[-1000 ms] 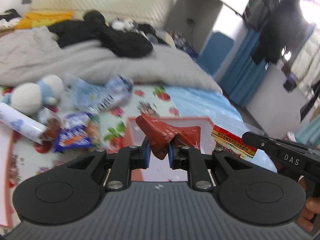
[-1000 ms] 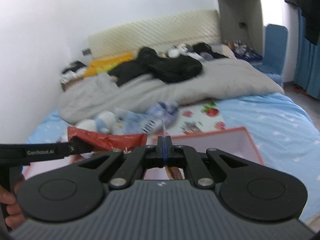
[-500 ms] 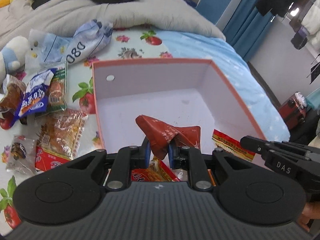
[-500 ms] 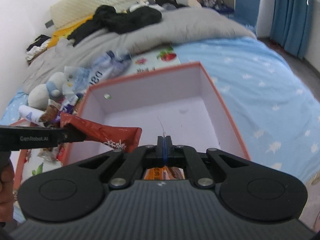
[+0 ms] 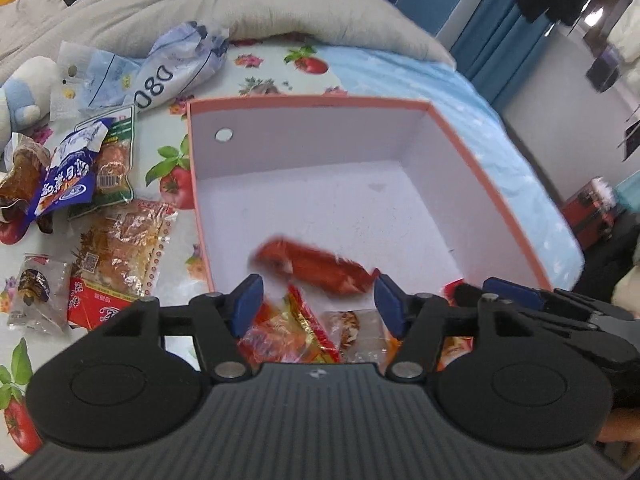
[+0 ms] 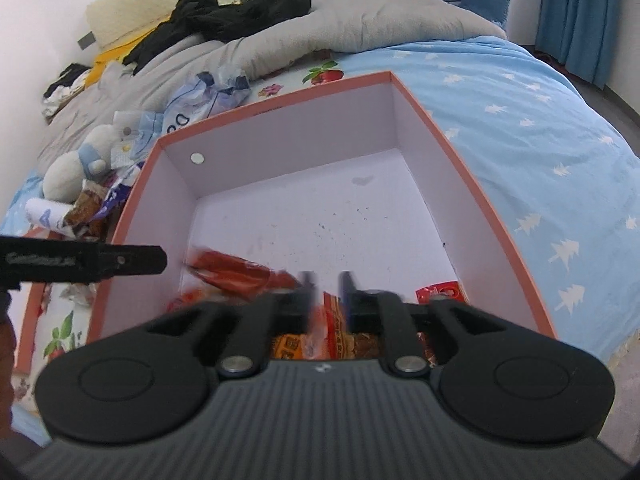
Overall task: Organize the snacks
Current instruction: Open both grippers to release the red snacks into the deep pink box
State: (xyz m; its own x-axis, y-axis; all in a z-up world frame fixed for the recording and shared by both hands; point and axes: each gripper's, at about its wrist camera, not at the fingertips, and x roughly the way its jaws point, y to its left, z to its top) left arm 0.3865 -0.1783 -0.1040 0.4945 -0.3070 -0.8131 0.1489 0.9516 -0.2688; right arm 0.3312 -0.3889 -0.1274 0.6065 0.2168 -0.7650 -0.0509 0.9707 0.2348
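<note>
A pink-rimmed white box (image 5: pixel 312 102) lies open on the bed and also shows in the right wrist view (image 6: pixel 276 102). My left gripper (image 5: pixel 318 304) is open and empty above its near end. A red snack packet (image 5: pixel 316 266), blurred, is loose just past the fingers over the box floor; the right wrist view shows it (image 6: pixel 240 274) too. Several snack packets (image 5: pixel 296 336) lie in the box's near end. My right gripper (image 6: pixel 326 290) hangs over the same end, jaws a little apart, motion-blurred, holding nothing.
Loose snack packets (image 5: pixel 116 248) lie on the fruit-print cloth left of the box, with a blue-white bag (image 5: pixel 180 68) and a plush toy (image 5: pixel 20 92) behind them. A grey duvet (image 5: pixel 160 8) and dark clothes lie further back. The bed edge drops off at right.
Both grippers tipped down over the box. My left gripper opened and let go of the red packet, which is dropping into the box. My right gripper went from shut to slightly open.
</note>
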